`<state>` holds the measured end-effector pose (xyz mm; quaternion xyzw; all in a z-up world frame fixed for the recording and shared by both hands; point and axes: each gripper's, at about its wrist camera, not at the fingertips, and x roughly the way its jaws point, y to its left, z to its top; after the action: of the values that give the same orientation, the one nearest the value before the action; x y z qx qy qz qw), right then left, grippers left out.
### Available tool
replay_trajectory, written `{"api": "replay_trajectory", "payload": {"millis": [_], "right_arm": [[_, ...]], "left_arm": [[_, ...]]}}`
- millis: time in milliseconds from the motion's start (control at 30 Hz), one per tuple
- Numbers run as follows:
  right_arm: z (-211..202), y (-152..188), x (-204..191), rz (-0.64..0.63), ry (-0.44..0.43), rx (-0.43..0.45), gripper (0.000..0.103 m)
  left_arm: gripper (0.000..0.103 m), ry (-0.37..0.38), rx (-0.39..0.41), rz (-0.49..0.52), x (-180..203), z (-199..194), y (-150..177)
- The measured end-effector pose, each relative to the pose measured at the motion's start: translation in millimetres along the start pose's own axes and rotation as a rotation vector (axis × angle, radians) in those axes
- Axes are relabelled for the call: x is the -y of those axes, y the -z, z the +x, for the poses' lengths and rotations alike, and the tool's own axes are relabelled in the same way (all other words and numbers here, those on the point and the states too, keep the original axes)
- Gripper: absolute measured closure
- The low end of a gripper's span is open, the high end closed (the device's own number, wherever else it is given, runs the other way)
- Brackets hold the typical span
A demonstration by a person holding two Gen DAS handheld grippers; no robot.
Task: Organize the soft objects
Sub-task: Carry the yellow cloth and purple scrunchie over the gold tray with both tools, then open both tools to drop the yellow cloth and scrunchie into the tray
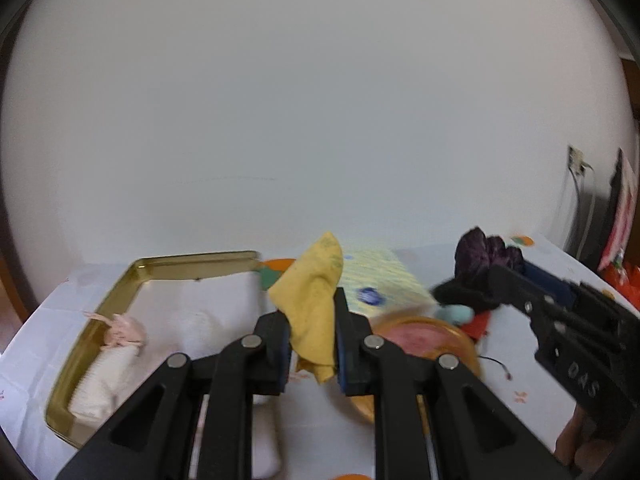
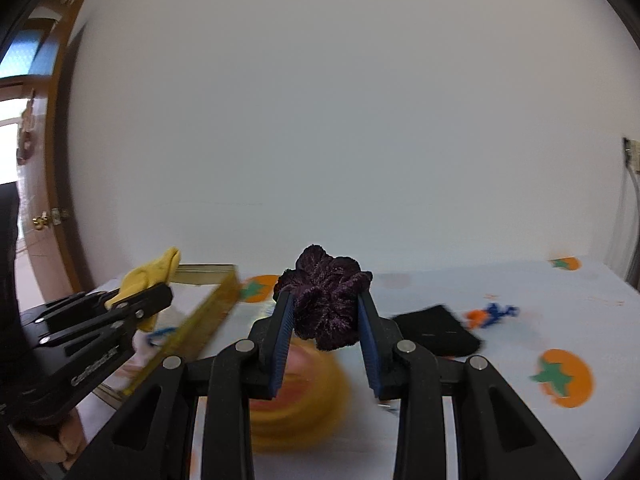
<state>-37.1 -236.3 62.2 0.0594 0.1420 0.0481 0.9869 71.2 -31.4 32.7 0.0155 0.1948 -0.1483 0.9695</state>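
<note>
Gold-rimmed tray (image 1: 120, 292) at the tabletop's left edge: we see a white knitted piece (image 1: 100, 380) and a pale pink item (image 1: 124, 332) already lying in it. Next, the left tool (image 1: 312, 344) is clenched on a yellow cloth (image 1: 312, 304), lifted beside the tray. Further right, the right tool (image 2: 326, 320) grips a dark purple scrunchie (image 2: 326, 300), also aloft. We judge sorting partly done: a black fabric piece (image 2: 438, 330) and a small blue-orange item (image 2: 490, 314) remain near the right edge.

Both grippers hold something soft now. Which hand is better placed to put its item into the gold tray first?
Probably the left. The left gripper, shut on the yellow cloth, is next to the gold tray. The right gripper, holding the purple scrunchie, is further out, with the tray off to its left.
</note>
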Motion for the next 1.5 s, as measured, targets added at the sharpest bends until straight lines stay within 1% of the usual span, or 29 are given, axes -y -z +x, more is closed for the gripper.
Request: {"api": "replay_trajectory", "payload": {"millis": [100, 267, 533, 633, 767, 933, 1133, 1167, 1300, 1500], "right_arm": [[14, -3, -25, -0.003, -0.036, -0.003, 0.068], [34, -3, -60, -0.011, -0.086, -0.013, 0.068], [68, -15, -99, 0.032, -0.137, -0.025, 0.068], [87, -19, -114, 0.058, -0.162, -0.044, 0.068], [107, -21, -130, 0.046, -0.178, -0.072, 0.068], [128, -26, -137, 0.056, -0.187, -0.098, 0.068], [149, -28, -138, 0.057, -0.195, -0.173, 0.068], [163, -30, -136, 0.052, -0.203, -0.195, 0.068], [174, -30, -142, 0.053, -0.227, -0.25, 0.068], [184, -27, -142, 0.082, -0.278, -0.29, 0.068]], "left_arm": [[0.088, -0.038, -0.002, -0.033, -24, 3, -4], [0.088, -0.115, -0.033, -0.07, -56, 14, -7], [0.088, -0.23, -0.101, -0.099, -97, 31, -15], [0.088, -0.257, -0.128, -0.118, -112, 37, -20], [0.088, -0.306, -0.171, -0.134, -127, 45, -24], [0.088, -0.353, -0.236, -0.122, -137, 56, -28], [0.088, -0.412, -0.31, -0.117, -147, 70, -27], [0.088, -0.418, -0.318, -0.115, -148, 73, -26], [0.088, -0.444, -0.344, -0.109, -150, 77, -25], [0.087, -0.459, -0.362, -0.092, -147, 81, -25]]}}
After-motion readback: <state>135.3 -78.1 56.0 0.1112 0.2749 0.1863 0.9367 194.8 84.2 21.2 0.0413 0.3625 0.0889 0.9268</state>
